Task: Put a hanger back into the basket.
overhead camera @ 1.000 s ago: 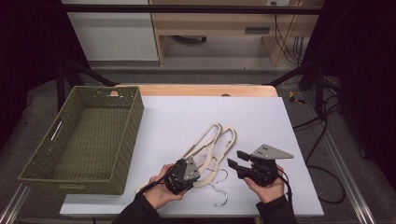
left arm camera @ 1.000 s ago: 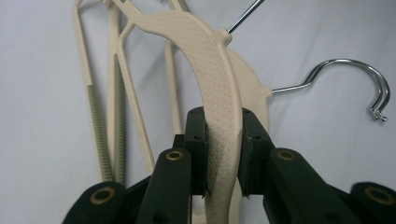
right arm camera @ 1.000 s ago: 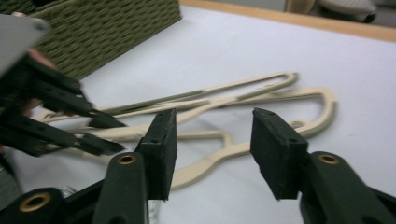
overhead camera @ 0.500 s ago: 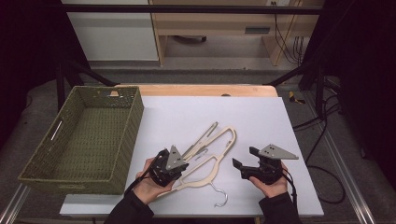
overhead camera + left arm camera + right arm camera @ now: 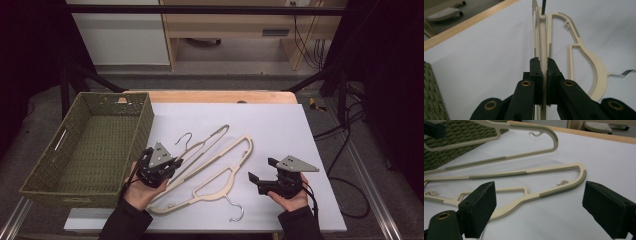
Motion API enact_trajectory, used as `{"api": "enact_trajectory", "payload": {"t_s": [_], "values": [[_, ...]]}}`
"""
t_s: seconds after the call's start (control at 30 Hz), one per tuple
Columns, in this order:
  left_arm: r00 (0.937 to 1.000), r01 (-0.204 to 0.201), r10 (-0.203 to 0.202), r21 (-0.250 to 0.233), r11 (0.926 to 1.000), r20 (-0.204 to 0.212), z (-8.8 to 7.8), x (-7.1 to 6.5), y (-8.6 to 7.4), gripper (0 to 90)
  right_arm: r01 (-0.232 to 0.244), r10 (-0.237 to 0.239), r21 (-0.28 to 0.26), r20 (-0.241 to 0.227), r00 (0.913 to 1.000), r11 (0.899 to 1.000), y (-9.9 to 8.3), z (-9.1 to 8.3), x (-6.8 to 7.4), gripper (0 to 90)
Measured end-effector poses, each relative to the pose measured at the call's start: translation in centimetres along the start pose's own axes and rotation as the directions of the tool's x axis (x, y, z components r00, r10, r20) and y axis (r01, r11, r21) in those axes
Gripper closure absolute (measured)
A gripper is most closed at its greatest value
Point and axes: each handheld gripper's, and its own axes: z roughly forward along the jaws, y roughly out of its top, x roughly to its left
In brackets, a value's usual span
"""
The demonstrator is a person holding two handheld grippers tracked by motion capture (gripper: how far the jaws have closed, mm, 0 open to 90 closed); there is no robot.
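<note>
Now my left claw [image 5: 172, 161] clamps the lifted hanger [image 5: 207, 141], its long axis running up-right, the basket [image 5: 47, 167] just left; my right claw [image 5: 256, 178] gapes empty beside the flat hanger [image 5: 220, 175] on the tabletop [image 5: 280, 125].

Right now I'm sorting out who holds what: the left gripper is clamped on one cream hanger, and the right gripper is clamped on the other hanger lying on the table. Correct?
Not quite. The left gripper is clamped on the lifted hanger, but the right gripper holds nothing: in the right gripper view its jaws stand wide open, having just been opening, with the second hanger lying free on the table.
</note>
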Motion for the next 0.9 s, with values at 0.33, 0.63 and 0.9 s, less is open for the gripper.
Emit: {"api": "enact_trajectory", "payload": {"t_s": [0.33, 0.63, 0.9], "values": [[1.0, 0.001, 0.0, -0.124, 0.9923, 0.007, -6.2, 1.9, 2.9, 85.9, 0.0, 0.0, -0.029, 0.002, 1.0, 1.0, 0.3, -0.7, -0.3, 10.1], [1.0, -0.005, 0.006, -0.156, 0.9878, 0.006, -9.7, 4.9, 5.0, 85.9, 0.006, -0.005, -0.039, 0.006, 1.0, 0.999, 0.4, -0.9, -0.3, 9.3], [0.9999, -0.012, 0.012, -0.159, 0.9872, -0.006, -12.0, 10.1, 5.3, 85.9, 0.007, -0.006, -0.046, 0.005, 1.0, 0.999, 0.5, -1.0, -0.3, 8.3]]}}
